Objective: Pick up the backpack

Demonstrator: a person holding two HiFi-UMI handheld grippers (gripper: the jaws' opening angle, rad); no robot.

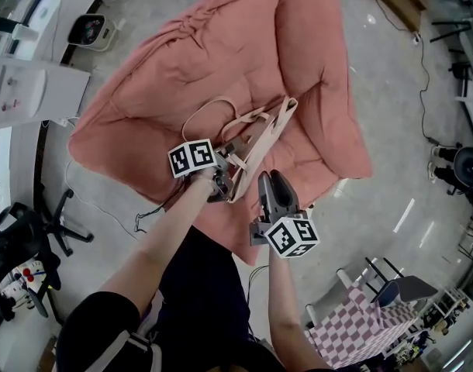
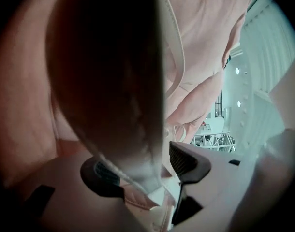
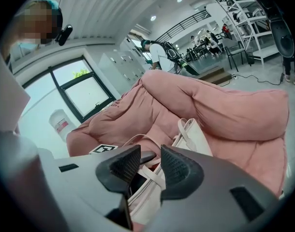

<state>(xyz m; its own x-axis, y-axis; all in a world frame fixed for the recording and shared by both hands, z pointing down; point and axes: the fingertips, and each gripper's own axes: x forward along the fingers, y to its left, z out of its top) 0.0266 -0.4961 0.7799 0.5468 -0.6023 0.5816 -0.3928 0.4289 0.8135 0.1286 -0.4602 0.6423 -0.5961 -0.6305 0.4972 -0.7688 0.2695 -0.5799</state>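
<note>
A cream backpack (image 1: 256, 142) with long straps lies on a big pink cushion (image 1: 221, 53) on the floor. My left gripper (image 1: 223, 181) is at the backpack's near end, shut on its fabric and a strap. In the left gripper view the pale strap and blurred backpack fabric (image 2: 138, 129) fill the gap between the pads of that gripper (image 2: 145, 170). My right gripper (image 1: 269, 180) hovers just right of the backpack, jaws a little apart. In the right gripper view, nothing is pinched between the pads of this gripper (image 3: 151, 161); the backpack (image 3: 198, 141) lies just beyond them.
An office chair (image 1: 35, 231) and a white cabinet (image 1: 27, 91) stand at the left. A checked cloth (image 1: 353, 324) lies at the lower right. Cables run over the grey floor (image 1: 391, 91). A person (image 3: 159, 54) stands far behind the cushion (image 3: 210, 100).
</note>
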